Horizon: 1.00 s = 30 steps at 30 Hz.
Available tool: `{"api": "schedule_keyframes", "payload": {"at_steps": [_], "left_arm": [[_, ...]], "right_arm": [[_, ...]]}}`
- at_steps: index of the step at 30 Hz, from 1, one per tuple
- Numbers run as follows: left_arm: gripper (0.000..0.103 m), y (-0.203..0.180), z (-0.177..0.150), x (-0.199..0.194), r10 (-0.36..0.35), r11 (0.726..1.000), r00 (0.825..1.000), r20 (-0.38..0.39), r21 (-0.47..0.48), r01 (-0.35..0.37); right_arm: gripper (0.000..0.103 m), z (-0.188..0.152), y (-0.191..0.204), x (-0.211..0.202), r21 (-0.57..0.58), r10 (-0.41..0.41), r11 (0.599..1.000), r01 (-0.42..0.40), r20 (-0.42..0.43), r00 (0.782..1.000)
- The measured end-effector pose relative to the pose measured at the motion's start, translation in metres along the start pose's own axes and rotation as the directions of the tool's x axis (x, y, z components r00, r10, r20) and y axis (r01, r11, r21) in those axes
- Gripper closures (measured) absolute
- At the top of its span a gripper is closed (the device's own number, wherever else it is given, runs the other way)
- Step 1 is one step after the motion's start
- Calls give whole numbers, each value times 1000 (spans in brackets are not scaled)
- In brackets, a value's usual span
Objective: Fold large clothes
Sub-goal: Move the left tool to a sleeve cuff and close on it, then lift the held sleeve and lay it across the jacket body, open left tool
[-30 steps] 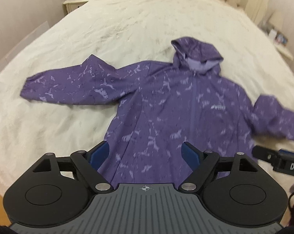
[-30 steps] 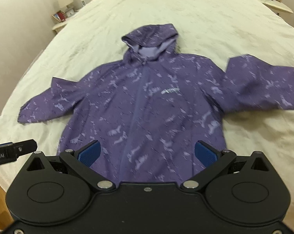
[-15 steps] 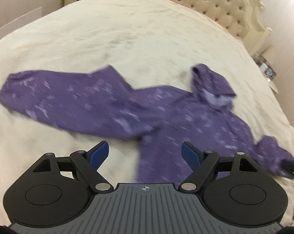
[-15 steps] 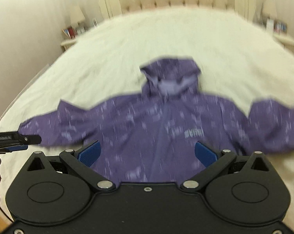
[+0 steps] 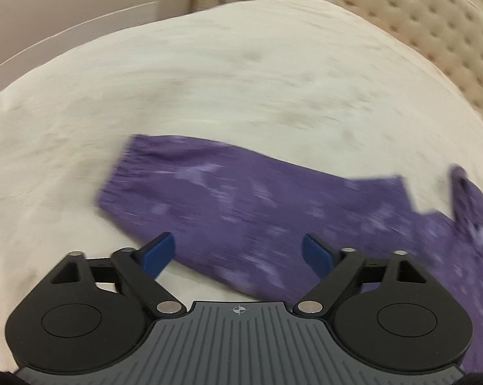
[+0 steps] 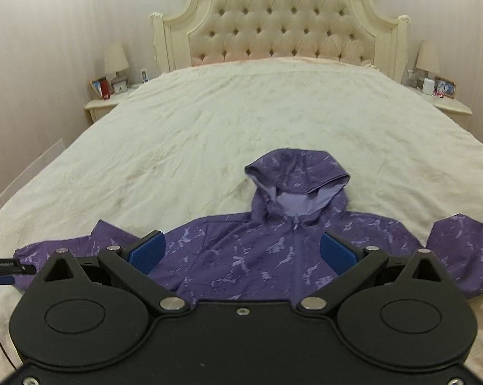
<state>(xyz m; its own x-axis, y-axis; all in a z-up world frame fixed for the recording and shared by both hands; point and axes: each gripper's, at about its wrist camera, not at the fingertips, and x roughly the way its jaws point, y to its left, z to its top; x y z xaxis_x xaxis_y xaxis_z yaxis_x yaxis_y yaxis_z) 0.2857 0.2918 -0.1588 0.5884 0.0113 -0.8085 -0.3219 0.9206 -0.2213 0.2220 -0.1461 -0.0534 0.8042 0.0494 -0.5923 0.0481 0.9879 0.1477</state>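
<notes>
- We work over a cream bedspread [image 6: 209, 134]; it is faintly creased and covers the whole bed.
- Purple jacket [image 6: 257, 256] lies flat and face up just ahead of the right gripper [image 6: 241, 253], hood [image 6: 297, 176] towards the tufted headboard [image 6: 283, 22], both sleeves spread outward.
- Right gripper: jaws stand wide apart, nothing between the blue pads, which sit above the jacket's chest.
- Left gripper [image 5: 238, 253]: jaws have just been opening and now stand wide; the jacket's left-hand sleeve [image 5: 241, 205] lies directly ahead of and below them, cuff to the left of the tool. We cannot tell whether the pads touch the fabric; this view is motion-blurred.
- In the right view the left gripper's tip [image 6: 10, 264] shows at the far left, beside that sleeve's cuff.
- Room: pale striped walls; a nightstand [image 6: 105, 104] with a lamp [image 6: 115, 61] far ahead on the left, another nightstand [image 6: 450, 106] far ahead on the right.
</notes>
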Motion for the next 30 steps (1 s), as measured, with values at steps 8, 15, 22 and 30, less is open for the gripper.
{"api": "schedule_keyframes", "payload": {"at_steps": [8,15,22,30], "left_arm": [[14,51,0,34,9,992,999,-38,-122,-13],[18,62,8,38,-58,973,998,5,-222,57],[93,68,16,12,-50,961,994,101,-266,75],[94,3,42,-77,-149,983,946,286,-59,173]], "right_arm": [[1,-4,23,20,21,87,996,-85,-74,993],[2,-4,33,32,20,154,988,-152,-146,977],[20,-17,21,39,88,233,972,-217,-255,939],[25,-41,-9,41,139,225,972,-188,-339,914]]}}
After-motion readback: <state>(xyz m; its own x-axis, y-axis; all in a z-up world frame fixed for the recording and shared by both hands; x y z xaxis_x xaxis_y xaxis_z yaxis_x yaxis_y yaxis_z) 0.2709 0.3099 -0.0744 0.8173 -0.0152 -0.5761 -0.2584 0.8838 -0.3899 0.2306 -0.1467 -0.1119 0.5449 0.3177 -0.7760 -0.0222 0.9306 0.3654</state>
